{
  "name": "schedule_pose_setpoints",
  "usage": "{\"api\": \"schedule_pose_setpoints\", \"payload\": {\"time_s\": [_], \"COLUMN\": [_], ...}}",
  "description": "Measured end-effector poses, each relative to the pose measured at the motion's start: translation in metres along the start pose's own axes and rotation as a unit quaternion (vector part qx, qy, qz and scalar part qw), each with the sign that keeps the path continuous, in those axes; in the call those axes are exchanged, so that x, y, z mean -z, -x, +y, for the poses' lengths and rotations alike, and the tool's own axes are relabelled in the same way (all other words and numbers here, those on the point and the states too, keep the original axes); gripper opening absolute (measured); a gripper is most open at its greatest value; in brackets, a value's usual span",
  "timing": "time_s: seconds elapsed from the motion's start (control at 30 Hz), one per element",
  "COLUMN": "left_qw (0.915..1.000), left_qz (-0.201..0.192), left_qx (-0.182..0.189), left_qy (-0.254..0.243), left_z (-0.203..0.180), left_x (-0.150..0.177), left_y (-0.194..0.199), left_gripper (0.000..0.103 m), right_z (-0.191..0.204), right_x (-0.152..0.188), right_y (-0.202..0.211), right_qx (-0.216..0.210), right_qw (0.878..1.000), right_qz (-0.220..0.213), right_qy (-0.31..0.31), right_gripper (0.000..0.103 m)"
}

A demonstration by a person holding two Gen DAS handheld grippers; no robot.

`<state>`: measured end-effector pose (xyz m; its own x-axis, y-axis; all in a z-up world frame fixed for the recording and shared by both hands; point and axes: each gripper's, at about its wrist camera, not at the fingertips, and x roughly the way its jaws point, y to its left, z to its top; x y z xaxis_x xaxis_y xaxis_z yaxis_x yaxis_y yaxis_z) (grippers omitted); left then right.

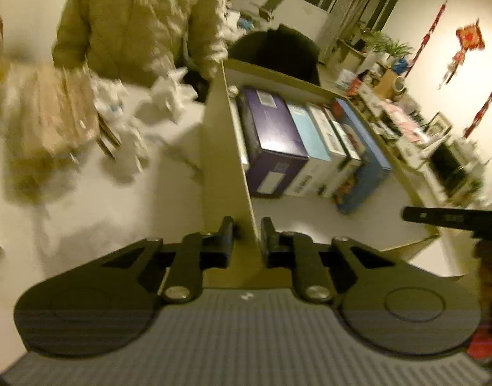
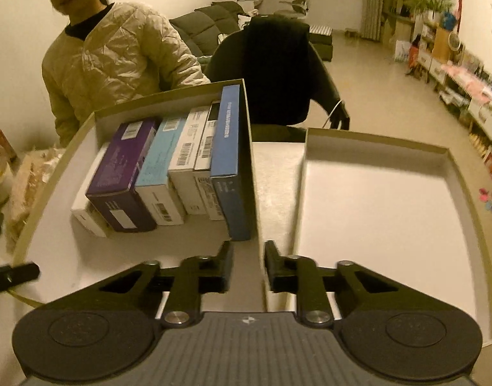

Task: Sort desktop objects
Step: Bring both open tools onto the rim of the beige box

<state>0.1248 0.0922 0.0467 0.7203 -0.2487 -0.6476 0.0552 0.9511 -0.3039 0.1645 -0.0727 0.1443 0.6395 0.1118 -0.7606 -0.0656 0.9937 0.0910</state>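
An open cardboard box (image 1: 225,148) stands on the white table, and several small cartons are lined up inside it. Among them are a purple carton (image 1: 271,135) (image 2: 123,173), a light-blue carton (image 2: 159,157) and a tall blue carton (image 2: 226,135) against the right wall. My left gripper (image 1: 248,234) is shut on the box's left wall. My right gripper (image 2: 249,257) is shut on the box's right wall (image 2: 250,160). The other gripper shows as a black tip at the edge of each view (image 1: 451,218) (image 2: 14,275).
An empty shallow cardboard tray (image 2: 374,136) lies just right of the box. Crumpled white paper (image 1: 168,96) and a bag of snacks (image 1: 53,115) lie on the table's left. A person in a pale quilted jacket (image 2: 117,58) is across the table, beside a black chair (image 2: 278,64).
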Motion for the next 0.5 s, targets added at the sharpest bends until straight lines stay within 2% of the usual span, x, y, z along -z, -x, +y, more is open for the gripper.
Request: {"api": "schedule_pose_setpoints", "payload": {"time_s": [0.07,0.13,0.5], "left_qw": [0.9999,1.0,0.9996], "left_qz": [-0.008,-0.008,-0.016], "left_qx": [-0.008,0.0,0.018], "left_qy": [-0.011,-0.004,-0.014], "left_z": [0.001,0.006,0.015], "left_x": [0.002,0.004,0.017], "left_y": [0.004,0.008,0.039], "left_gripper": [0.012,0.012,0.009], "right_z": [0.001,0.002,0.01], "right_x": [0.004,0.008,0.038], "right_y": [0.004,0.008,0.031], "right_qx": [-0.001,-0.003,-0.016], "right_qw": [1.0,1.0,1.0], "right_qz": [0.0,0.001,-0.018], "right_qy": [0.005,0.01,0.016], "right_gripper": [0.012,0.008,0.008]}}
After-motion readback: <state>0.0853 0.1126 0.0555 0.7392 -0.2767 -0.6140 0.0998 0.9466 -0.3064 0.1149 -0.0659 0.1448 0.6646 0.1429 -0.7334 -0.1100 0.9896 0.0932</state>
